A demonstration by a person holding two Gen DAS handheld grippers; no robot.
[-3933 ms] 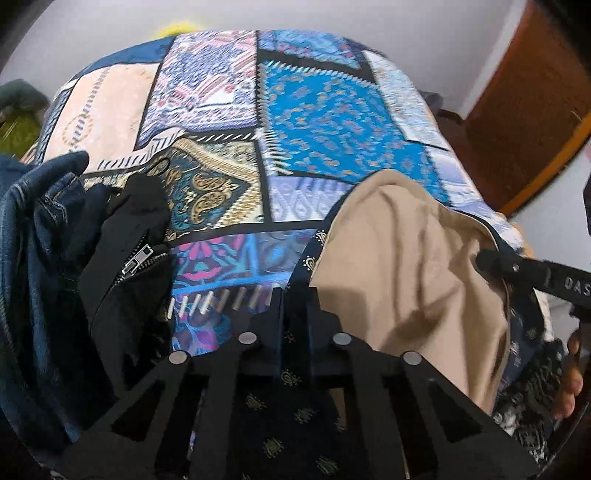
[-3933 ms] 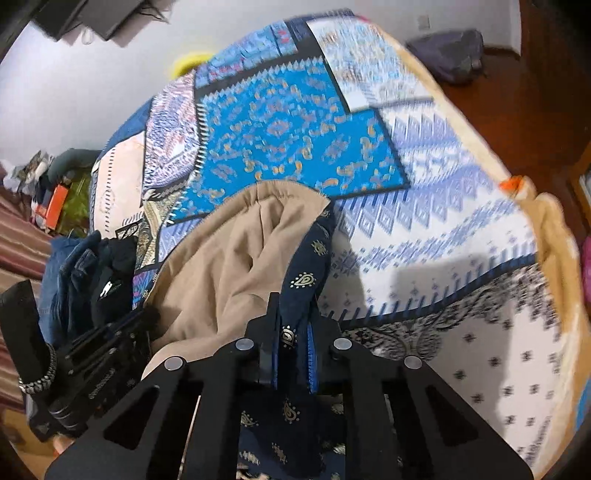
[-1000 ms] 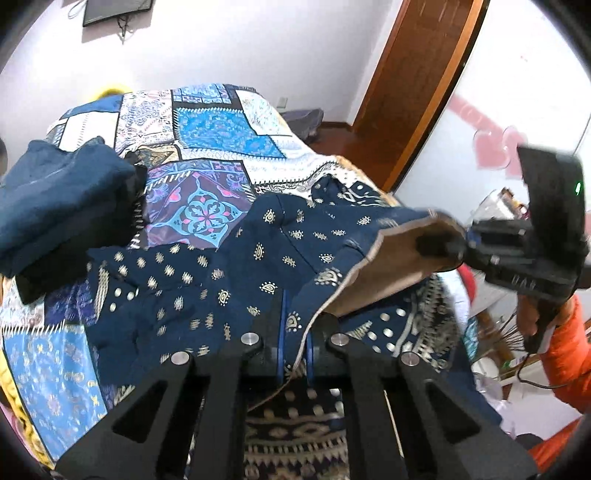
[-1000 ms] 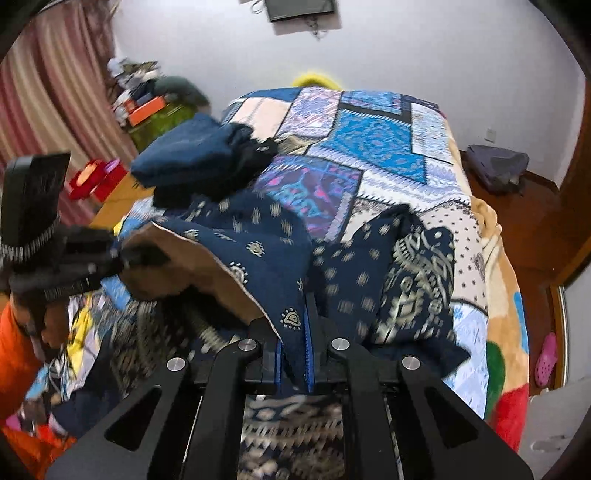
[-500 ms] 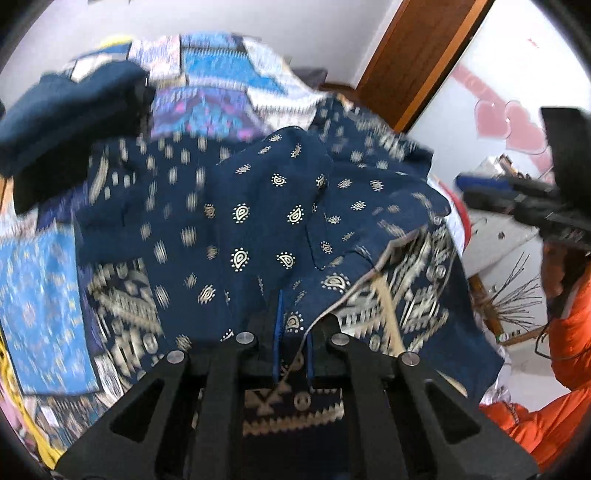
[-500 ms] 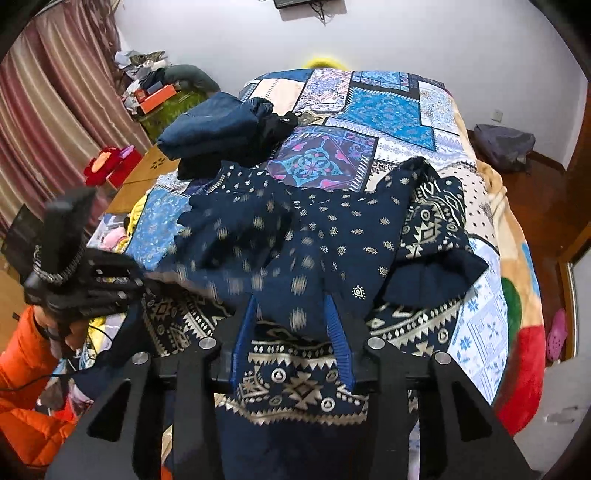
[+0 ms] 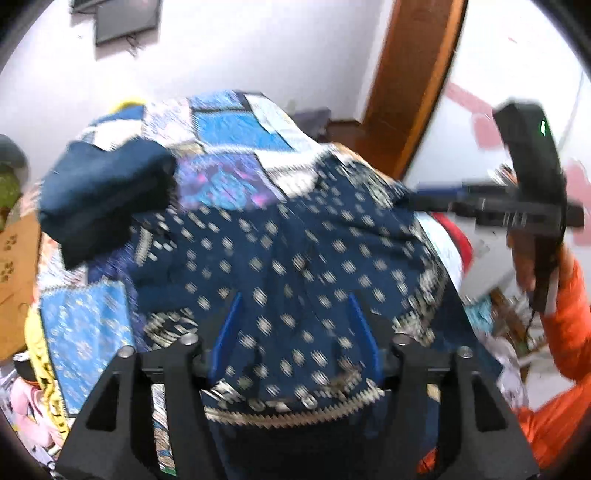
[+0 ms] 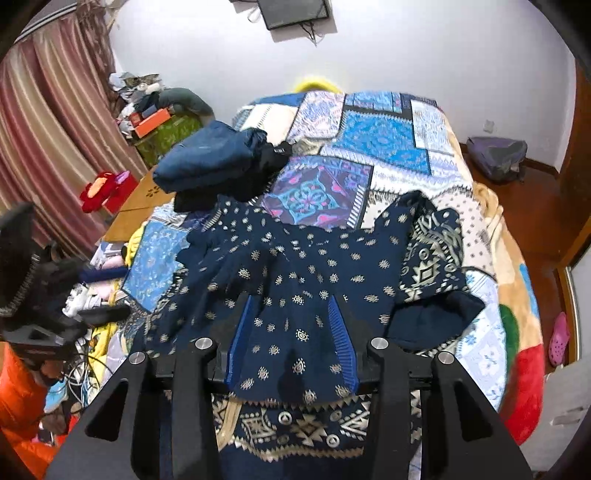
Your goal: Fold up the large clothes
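navy garment (image 8: pixel 295 266) | on bed (image 8: pixel 491 236) | below parted jaws, ungripped

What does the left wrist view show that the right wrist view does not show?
Only the left wrist view shows the brown wooden door frame and the right tool from the side.

Only the right wrist view shows the striped curtain, the red toy and the pink shoe.

Both show the navy patterned garment on the patchwork bedspread, the folded dark clothes and the wall screen.
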